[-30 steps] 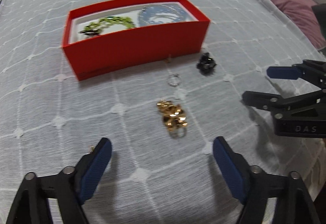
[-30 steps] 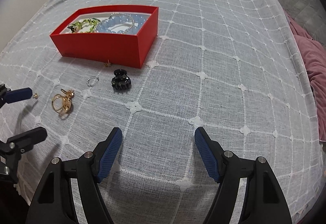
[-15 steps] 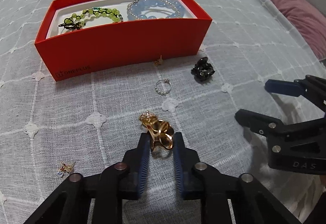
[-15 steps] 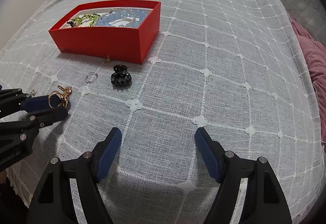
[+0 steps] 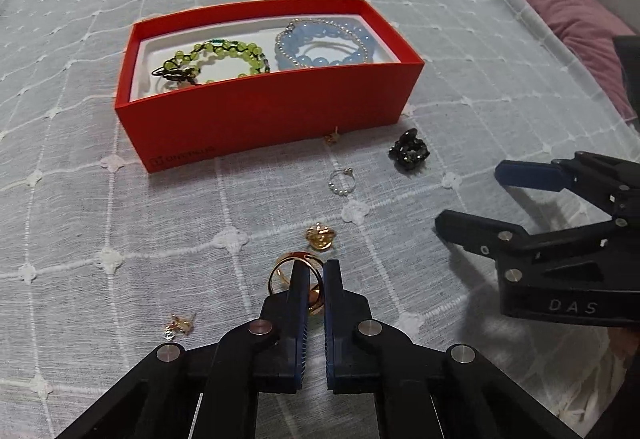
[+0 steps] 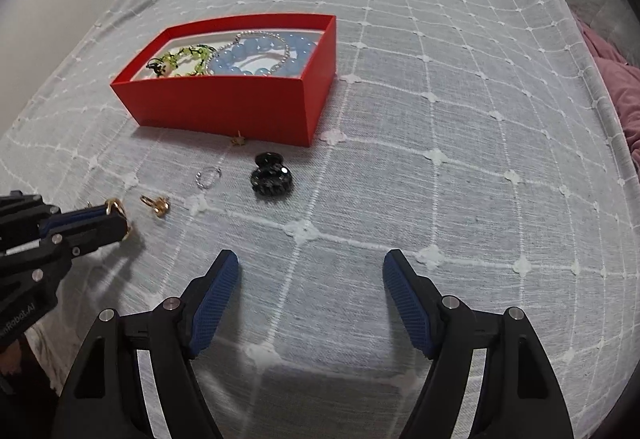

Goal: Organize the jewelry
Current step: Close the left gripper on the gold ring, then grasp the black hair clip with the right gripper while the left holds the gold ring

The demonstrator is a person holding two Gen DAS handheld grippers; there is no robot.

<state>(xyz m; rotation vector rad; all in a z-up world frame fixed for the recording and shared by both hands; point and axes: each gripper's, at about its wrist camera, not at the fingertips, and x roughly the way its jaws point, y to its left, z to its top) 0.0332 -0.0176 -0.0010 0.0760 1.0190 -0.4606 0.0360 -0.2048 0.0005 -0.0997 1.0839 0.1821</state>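
Observation:
My left gripper (image 5: 314, 267) is shut on a gold ring (image 5: 282, 271) and holds it just above the bedspread; it also shows in the right wrist view (image 6: 116, 217). A second gold ring (image 5: 320, 237) lies just beyond it. A red box (image 5: 272, 119) holds a green bead bracelet (image 5: 216, 57) and a blue bead bracelet (image 5: 324, 45). A small pearl ring (image 5: 340, 183), a black hair claw (image 5: 409, 151), a gold star earring (image 5: 331, 137) and a small gold charm (image 5: 178, 324) lie on the cloth. My right gripper (image 6: 310, 279) is open and empty at the right.
The grey checked bedspread (image 6: 440, 99) covers the whole surface. A pink pillow (image 5: 572, 15) lies at the far right edge. The bed's front edge drops away near my right gripper.
My left gripper closed on the gold rings and lifted one; the other gold ring stayed on the cloth. The right gripper barely moved.

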